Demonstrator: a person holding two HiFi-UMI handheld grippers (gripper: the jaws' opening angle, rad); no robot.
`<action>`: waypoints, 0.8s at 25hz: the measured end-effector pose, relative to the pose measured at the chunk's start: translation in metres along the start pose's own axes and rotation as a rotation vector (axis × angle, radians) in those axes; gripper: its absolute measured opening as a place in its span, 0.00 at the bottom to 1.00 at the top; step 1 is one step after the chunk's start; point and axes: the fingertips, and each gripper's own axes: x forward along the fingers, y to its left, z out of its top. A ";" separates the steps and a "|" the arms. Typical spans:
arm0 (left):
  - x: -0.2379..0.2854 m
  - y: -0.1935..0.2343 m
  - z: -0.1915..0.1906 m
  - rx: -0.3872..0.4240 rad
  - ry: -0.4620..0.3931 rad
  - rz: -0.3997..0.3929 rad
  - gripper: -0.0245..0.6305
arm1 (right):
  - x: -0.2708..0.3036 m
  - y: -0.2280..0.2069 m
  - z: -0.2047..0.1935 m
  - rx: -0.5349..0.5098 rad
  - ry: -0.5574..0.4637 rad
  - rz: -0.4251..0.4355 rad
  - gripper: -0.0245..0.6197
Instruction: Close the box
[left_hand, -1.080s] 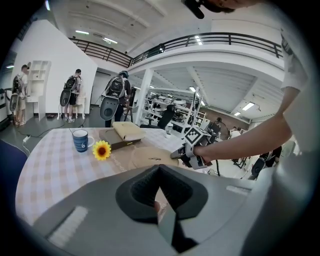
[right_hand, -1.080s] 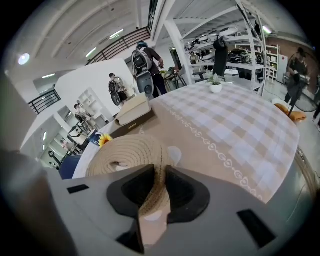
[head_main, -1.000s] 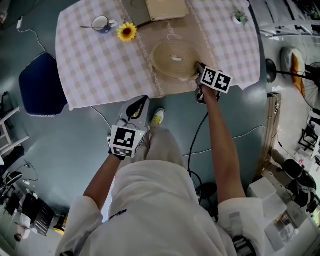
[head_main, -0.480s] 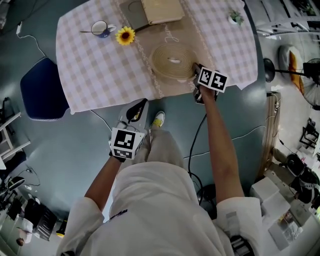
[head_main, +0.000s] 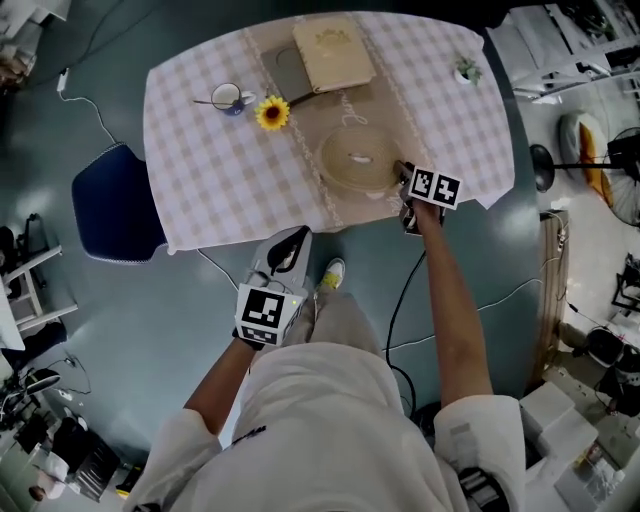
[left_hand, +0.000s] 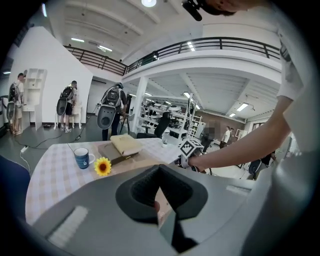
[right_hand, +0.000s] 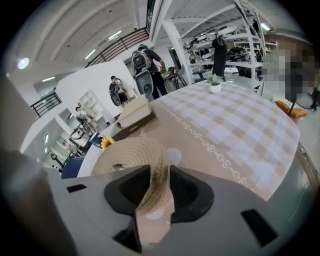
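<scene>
The box (head_main: 335, 52) is a beige, book-like case lying on a dark base at the far side of the table; it also shows as the box (left_hand: 125, 145) and the box (right_hand: 134, 112). A round straw hat (head_main: 360, 160) lies near the table's front edge. My right gripper (head_main: 403, 172) is at the hat's brim. Its jaws have just been opening, and the hat brim (right_hand: 156, 165) still stands curled up between them, held loosely. My left gripper (head_main: 297, 236) hangs off the table over the floor, its tips together, with nothing in it.
A blue mug (head_main: 232, 98) and a sunflower (head_main: 272, 113) sit at the table's left, a small potted plant (head_main: 466, 70) at the far right. A blue chair (head_main: 115, 200) stands left of the checked tablecloth (head_main: 200, 170). People stand far behind.
My left gripper has risen, so the table looks lower in its view. The right gripper's jaws have widened round the hat brim. The right hand has stayed in place.
</scene>
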 end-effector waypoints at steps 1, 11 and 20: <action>-0.002 -0.001 0.007 0.004 -0.013 -0.003 0.04 | -0.002 0.000 0.001 0.005 0.001 0.003 0.23; -0.024 0.000 0.034 0.049 -0.055 0.009 0.04 | -0.047 0.030 0.001 0.036 -0.100 0.039 0.23; -0.031 0.009 0.062 0.085 -0.110 0.043 0.04 | -0.128 0.042 0.016 0.052 -0.252 0.071 0.22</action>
